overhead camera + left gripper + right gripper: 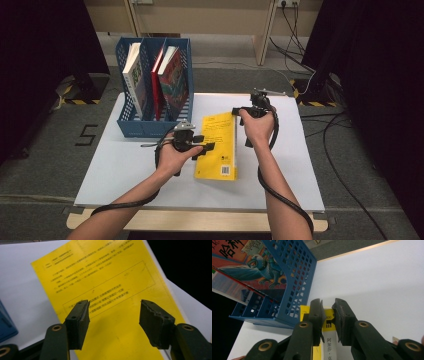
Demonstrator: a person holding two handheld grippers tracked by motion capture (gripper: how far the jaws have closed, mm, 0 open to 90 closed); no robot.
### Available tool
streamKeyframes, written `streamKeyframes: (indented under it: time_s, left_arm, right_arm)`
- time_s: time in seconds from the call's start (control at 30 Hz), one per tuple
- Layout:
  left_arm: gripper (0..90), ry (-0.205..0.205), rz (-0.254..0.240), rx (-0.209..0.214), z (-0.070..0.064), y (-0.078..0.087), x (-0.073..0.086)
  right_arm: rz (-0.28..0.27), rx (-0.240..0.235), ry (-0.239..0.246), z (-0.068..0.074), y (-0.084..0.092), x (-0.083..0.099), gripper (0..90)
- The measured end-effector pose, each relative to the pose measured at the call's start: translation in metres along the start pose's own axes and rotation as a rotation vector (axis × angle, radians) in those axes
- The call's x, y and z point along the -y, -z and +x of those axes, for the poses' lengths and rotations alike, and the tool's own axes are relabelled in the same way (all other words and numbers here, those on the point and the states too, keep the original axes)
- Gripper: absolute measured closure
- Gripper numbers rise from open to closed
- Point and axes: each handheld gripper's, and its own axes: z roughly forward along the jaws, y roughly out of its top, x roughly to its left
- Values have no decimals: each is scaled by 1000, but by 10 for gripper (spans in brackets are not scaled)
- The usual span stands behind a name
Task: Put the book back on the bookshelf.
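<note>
Yellow book [218, 145] lies flat on the white table [125, 170], just right of the blue file rack [150, 125].

Left gripper [204, 147] sits at the book's left edge, above the cover; jaws spread wide, nothing between them, cover visible in the gap.

Right gripper [239, 111] is at the book's far end; jaws close together, clamped on the spine corner.

Beyond the book, the rack holds three upright books [155, 80], leaning in its compartments.
</note>
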Motion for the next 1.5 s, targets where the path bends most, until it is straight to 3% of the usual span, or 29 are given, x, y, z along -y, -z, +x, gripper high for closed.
streamKeyframes:
  time_s: [0.37,0.73,1.17,1.5]
  left_arm:
    - [376,-21,-15,54,-28,-14,-15]
    - [367,-32,-31,64,-37,-19,-24]
    - [362,-64,-45,28,-44,-25,-32]
    - [372,-110,-40,-37,-45,-32,-33]
  right_arm:
    - [-12,11,17,6,-1,-1,770]
    - [-42,21,40,14,1,-4,771]
    - [-84,43,53,22,2,-6,771]
    - [-108,41,63,29,8,-6,771]
